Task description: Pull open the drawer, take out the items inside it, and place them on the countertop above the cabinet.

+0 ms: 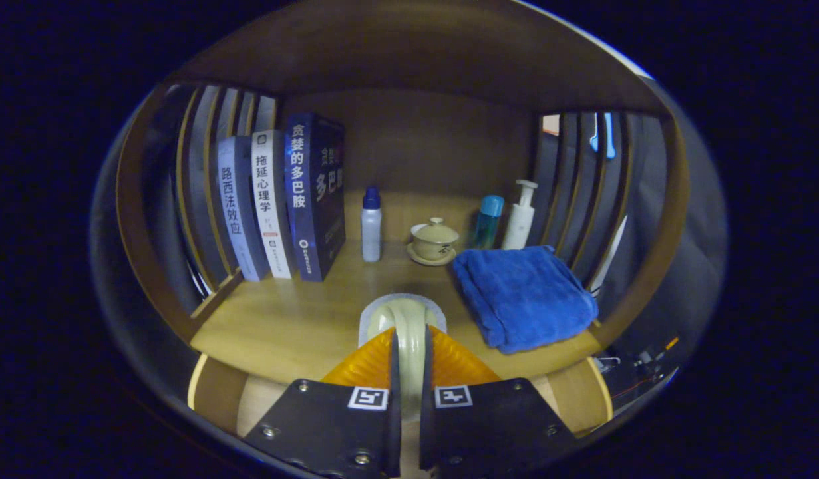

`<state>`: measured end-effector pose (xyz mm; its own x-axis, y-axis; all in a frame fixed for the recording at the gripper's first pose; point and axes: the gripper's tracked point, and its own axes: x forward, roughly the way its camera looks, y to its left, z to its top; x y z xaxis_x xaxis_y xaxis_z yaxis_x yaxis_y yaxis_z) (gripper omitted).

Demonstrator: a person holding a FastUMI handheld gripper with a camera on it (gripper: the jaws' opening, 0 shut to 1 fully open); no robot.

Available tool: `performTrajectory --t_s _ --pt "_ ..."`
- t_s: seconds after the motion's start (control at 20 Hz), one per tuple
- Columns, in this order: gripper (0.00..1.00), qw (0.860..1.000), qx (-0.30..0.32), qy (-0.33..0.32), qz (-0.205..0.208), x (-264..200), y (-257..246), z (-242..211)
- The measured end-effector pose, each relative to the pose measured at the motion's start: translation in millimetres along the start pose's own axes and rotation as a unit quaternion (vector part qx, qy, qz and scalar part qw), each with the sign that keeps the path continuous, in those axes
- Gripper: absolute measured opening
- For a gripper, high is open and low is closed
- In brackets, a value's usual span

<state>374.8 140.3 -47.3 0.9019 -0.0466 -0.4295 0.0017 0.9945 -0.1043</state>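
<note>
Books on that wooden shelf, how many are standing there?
3, upright in a row by the slatted side: a grey-blue book outermost, a white book in the middle, a dark blue book nearest the small white bottle. None seems hidden.

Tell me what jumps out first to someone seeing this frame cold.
First, the tongs, shut on a pale rounded item held on edge over the front of the wooden countertop. Next, the folded blue towel, just ahead of the fingers and to their right. Beyond them, three upright books stand at the left, with a small white bottle and a lidded tea cup behind.
</note>
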Motion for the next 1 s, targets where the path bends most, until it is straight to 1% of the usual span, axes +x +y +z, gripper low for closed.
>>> performTrajectory --t_s 0.2,0.25,0.35,0.4,0.55,0.65,0.8,1.0 --pt "0.11 1.000 0.009 -0.008 0.000 13.5 -7.9 7.2" --pt "0.16 1.000 0.012 -0.013 0.006 18.2 -5.8 8.7" --pt "0.16 1.000 0.012 -0.016 0.016 21.6 -3.0 10.3" --pt "0.19 1.000 0.010 -0.015 0.017 19.5 -1.6 10.1" --pt "0.49 1.000 0.001 -0.020 0.023 11.4 2.7 8.3" --pt "0.68 0.999 -0.003 -0.043 0.026 -8.4 5.1 14.4" --pt "0.69 0.994 -0.002 -0.101 0.032 -44.7 6.9 23.1" --pt "0.69 0.985 0.001 -0.170 0.037 -90.2 2.2 24.0"
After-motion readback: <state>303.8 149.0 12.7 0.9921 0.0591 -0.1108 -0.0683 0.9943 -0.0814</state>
